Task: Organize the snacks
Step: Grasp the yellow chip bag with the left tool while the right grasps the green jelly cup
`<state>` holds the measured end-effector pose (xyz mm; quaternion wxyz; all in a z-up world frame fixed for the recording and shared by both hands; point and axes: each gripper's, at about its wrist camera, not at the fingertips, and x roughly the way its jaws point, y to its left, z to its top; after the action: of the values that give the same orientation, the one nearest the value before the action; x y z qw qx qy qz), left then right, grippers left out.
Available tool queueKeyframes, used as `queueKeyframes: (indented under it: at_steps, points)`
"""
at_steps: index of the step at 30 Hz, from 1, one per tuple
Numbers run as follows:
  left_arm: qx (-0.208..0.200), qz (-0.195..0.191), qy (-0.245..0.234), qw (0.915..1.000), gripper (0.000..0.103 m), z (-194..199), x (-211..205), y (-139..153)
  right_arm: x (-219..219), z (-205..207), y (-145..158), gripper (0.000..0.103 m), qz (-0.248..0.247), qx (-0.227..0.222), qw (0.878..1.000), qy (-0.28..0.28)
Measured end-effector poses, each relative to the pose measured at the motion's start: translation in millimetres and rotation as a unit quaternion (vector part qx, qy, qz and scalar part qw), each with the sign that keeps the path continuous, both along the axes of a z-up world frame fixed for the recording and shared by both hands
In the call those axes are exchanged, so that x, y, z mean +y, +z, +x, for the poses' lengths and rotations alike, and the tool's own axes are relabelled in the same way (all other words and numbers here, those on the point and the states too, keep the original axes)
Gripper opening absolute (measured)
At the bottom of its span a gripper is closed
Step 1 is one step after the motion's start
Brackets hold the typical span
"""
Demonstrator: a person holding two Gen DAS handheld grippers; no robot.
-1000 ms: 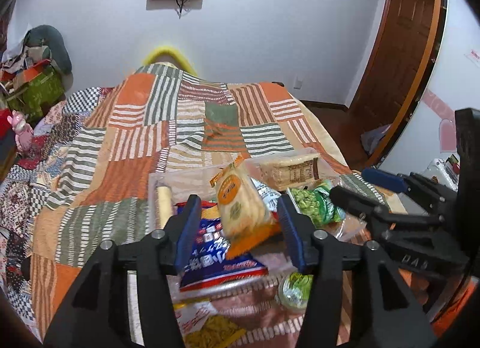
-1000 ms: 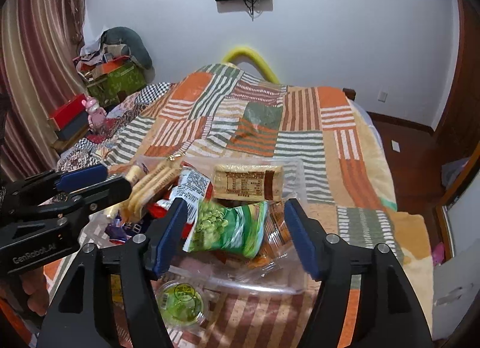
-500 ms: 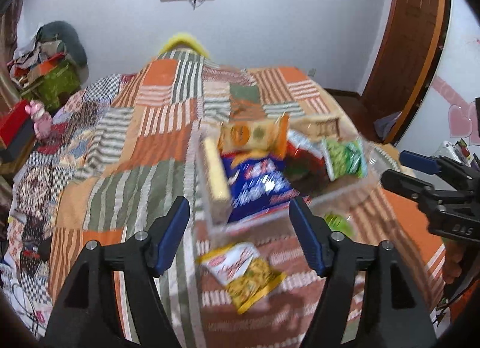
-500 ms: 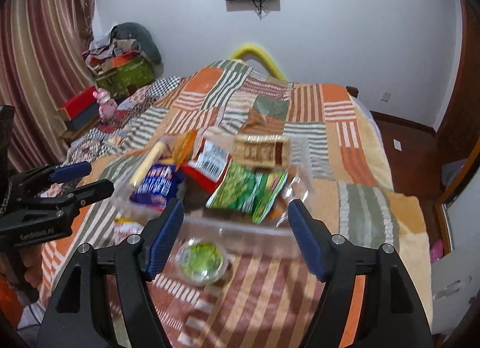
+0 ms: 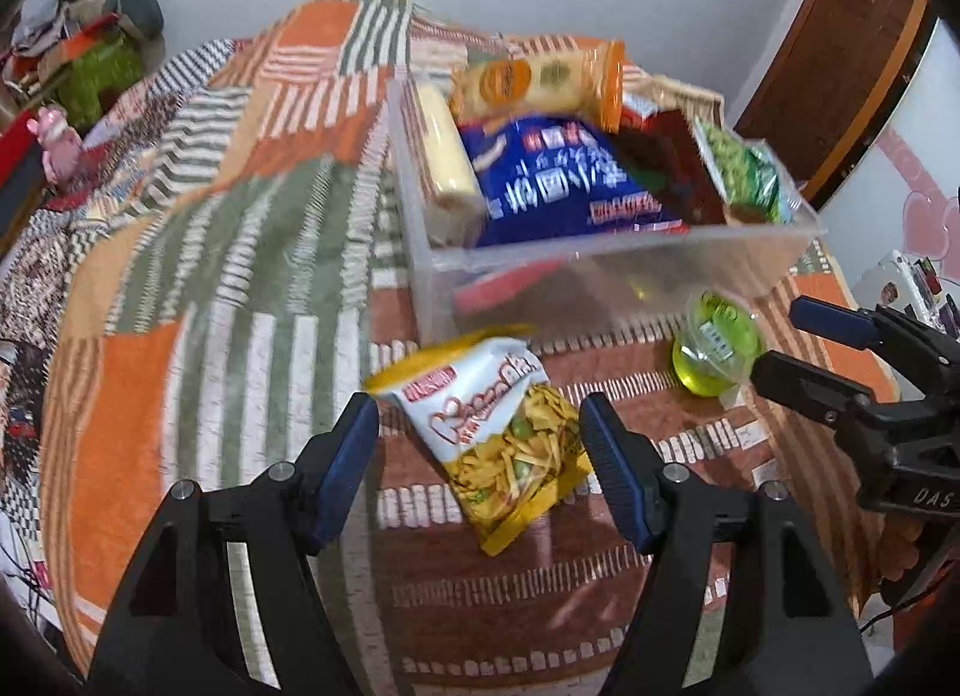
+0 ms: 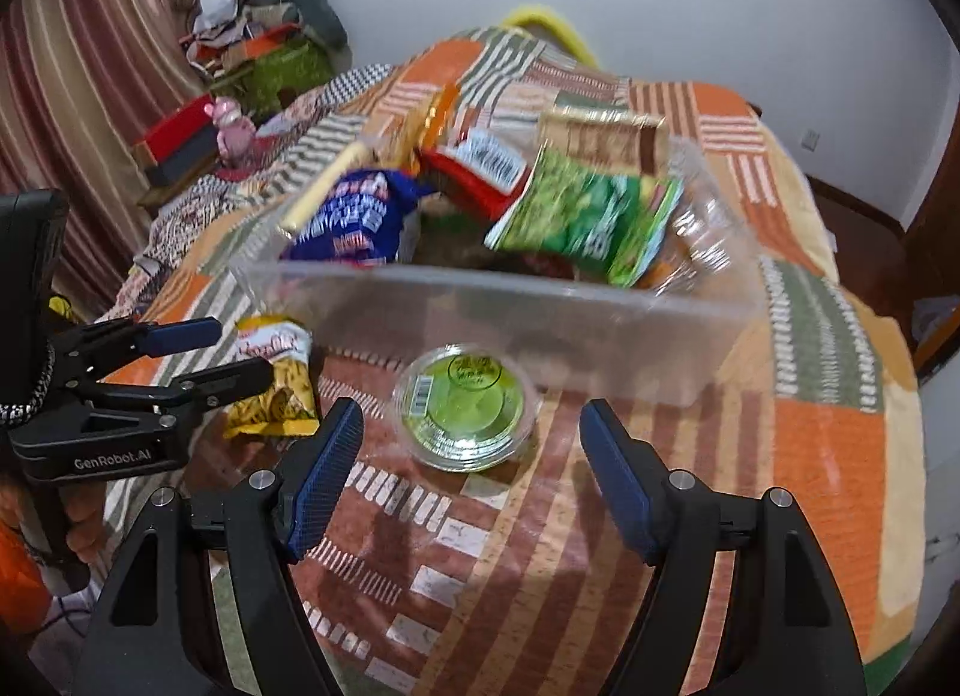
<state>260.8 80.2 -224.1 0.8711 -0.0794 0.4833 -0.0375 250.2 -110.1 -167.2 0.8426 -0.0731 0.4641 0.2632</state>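
Observation:
A clear plastic bin (image 5: 606,270) (image 6: 516,312) on the patchwork bed holds several snack packs: a blue bag (image 5: 558,180), an orange cracker pack (image 5: 540,78), a green pea bag (image 6: 582,216). A white and yellow snack bag (image 5: 504,432) lies in front of the bin, between the fingers of my open left gripper (image 5: 480,456); it also shows in the right wrist view (image 6: 276,378). A round green lidded cup (image 6: 465,405) (image 5: 714,342) sits just ahead of my open, empty right gripper (image 6: 471,468).
The striped patchwork blanket (image 5: 240,252) covers the whole bed. A pile of clothes and boxes (image 6: 264,48) stands at the far left by the curtain. A wooden door (image 5: 840,54) is at the right.
Both grippers pulled back from the bin and tilted down. The snack bag now lies between the left fingers and the green cup in front of the right ones.

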Motion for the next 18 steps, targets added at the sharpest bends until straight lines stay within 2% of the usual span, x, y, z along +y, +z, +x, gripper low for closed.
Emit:
queueKeyframes:
  at_steps: [5, 10, 11, 13, 15, 18]
  points:
    - [0.01, 0.009, -0.014, 0.9998, 0.071, 9, -11, -13, 11, 12, -16, 0.072, -0.021, 0.017, 1.0, 0.01]
    - [0.026, -0.015, -0.01, 0.9995, 0.071, 16, -12, -27, 15, 14, -23, 0.071, -0.021, 0.03, 0.999, 0.01]
    - [0.025, -0.016, -0.007, 0.9995, 0.071, 17, -12, -29, 17, 15, -25, 0.07, -0.023, 0.033, 0.999, 0.011]
    - [0.017, -0.012, -0.008, 0.9997, 0.071, 15, -13, -29, 18, 13, -25, 0.061, -0.024, 0.033, 0.999, 0.013]
    - [0.011, -0.005, -0.012, 0.9999, 0.068, 13, -15, -28, 17, 12, -24, 0.056, -0.026, 0.033, 0.999, 0.015]
    - [-0.001, 0.012, -0.014, 0.9998, 0.052, 6, -15, -23, 17, 12, -24, 0.055, -0.024, 0.035, 0.999, 0.014]
